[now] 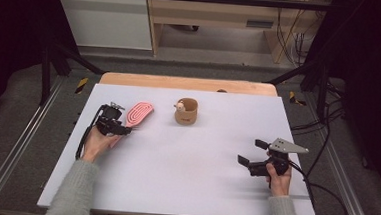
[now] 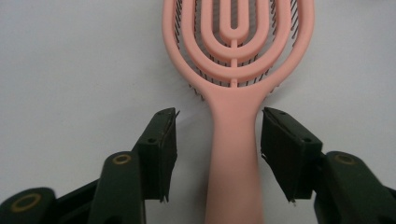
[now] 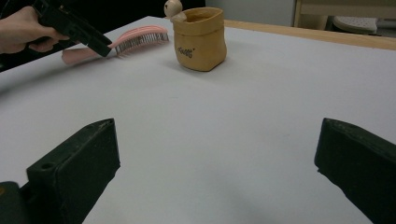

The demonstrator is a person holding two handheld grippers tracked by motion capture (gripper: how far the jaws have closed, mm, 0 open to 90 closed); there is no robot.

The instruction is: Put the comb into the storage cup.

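Note:
A pink hairbrush [image 1: 139, 113] lies bristles down on the white table [image 1: 183, 187], left of centre. Its handle [image 2: 233, 154] runs between the jaws of my left gripper [image 1: 124, 129], which stands open with a gap on each side of the handle. A tan pot [image 1: 186, 111] with a small round-headed figure on its rim stands at the back middle. My right gripper [image 1: 253, 152] is open at the right, low over bare table, with nothing between its jaws. In the right gripper view the pot [image 3: 199, 38] and the hairbrush [image 3: 126, 41] lie far ahead.
A wooden strip [image 1: 187, 83] runs along the table's far edge. Metal rails [image 1: 21, 137] flank the table on both sides. Cables [image 1: 323, 196] trail off the right side by my right gripper.

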